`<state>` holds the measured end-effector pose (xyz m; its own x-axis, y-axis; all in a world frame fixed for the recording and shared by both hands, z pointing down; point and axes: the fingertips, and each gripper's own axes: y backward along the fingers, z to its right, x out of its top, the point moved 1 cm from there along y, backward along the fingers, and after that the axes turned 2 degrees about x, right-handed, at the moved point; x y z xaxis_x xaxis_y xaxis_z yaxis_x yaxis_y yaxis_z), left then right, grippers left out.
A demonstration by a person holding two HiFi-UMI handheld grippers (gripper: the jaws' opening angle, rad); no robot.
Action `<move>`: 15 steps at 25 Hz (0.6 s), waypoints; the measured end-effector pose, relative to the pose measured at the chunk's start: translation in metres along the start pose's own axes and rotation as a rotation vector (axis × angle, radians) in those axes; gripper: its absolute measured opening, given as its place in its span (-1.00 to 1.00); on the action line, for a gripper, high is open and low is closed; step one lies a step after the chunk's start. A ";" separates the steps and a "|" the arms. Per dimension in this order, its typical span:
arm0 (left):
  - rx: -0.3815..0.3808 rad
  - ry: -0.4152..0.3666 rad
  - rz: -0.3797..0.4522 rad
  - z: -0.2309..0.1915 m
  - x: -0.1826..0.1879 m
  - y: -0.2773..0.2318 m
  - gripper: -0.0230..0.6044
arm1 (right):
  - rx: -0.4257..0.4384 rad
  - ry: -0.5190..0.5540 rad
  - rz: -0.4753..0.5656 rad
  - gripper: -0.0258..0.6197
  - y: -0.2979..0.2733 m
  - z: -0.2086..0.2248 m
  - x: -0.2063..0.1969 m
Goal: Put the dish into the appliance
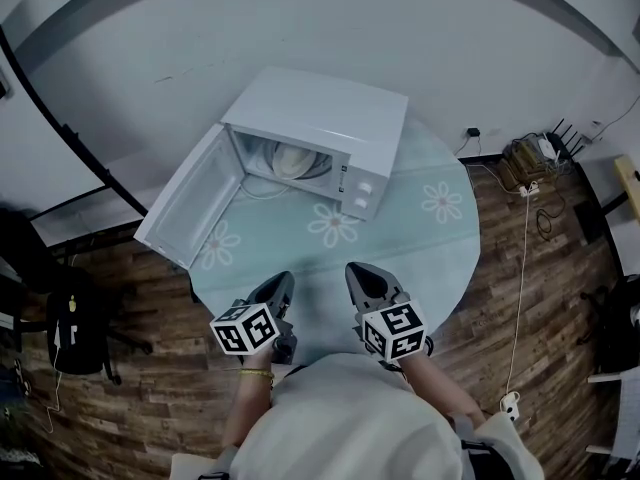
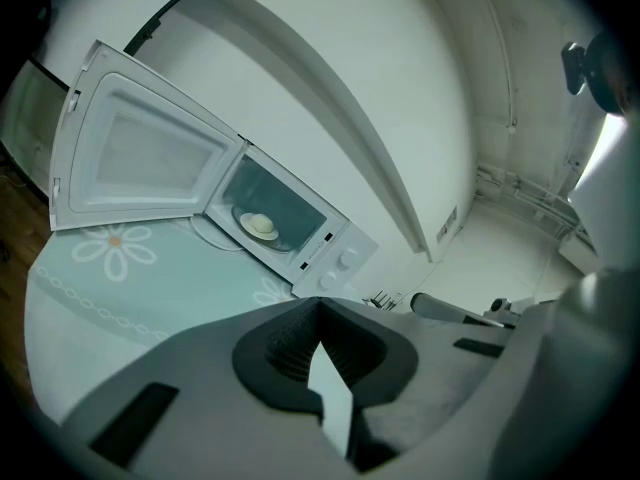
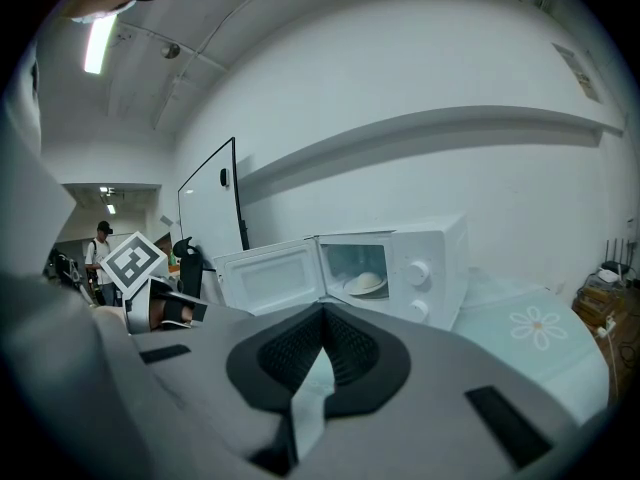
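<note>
A white microwave (image 1: 330,133) stands at the back of a round table (image 1: 440,248) with its door (image 1: 190,208) swung wide open to the left. A pale dish (image 1: 295,160) lies inside the cavity; it also shows as the dish (image 2: 260,226) in the left gripper view and the dish (image 3: 365,284) in the right gripper view. Both grippers hover side by side over the table's near edge, well short of the microwave. My left gripper (image 1: 283,280) is shut and holds nothing, its jaws meeting tip to tip. My right gripper (image 1: 358,271) is likewise shut and holds nothing.
The table carries a light cloth with flower prints (image 1: 333,225). Cables and a power strip (image 1: 530,158) lie on the wood floor at the right. A dark bag (image 1: 75,333) sits on the floor at the left. A whiteboard (image 3: 210,208) stands beyond the microwave.
</note>
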<state>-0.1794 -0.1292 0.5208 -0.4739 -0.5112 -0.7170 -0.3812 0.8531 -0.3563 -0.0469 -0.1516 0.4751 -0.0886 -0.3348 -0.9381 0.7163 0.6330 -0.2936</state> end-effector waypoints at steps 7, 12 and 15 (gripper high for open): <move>0.002 -0.004 0.007 0.005 0.000 0.003 -0.90 | -0.008 0.005 -0.013 -0.91 0.009 0.000 -0.005; 0.007 -0.015 0.003 0.009 -0.004 0.007 -0.90 | -0.003 0.010 -0.013 -0.91 0.013 -0.002 -0.007; 0.009 -0.017 0.005 0.011 -0.006 0.009 -0.90 | -0.001 0.012 -0.014 -0.91 0.016 -0.004 -0.008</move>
<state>-0.1715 -0.1172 0.5148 -0.4619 -0.5048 -0.7292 -0.3716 0.8567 -0.3577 -0.0376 -0.1360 0.4770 -0.1070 -0.3354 -0.9360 0.7145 0.6288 -0.3070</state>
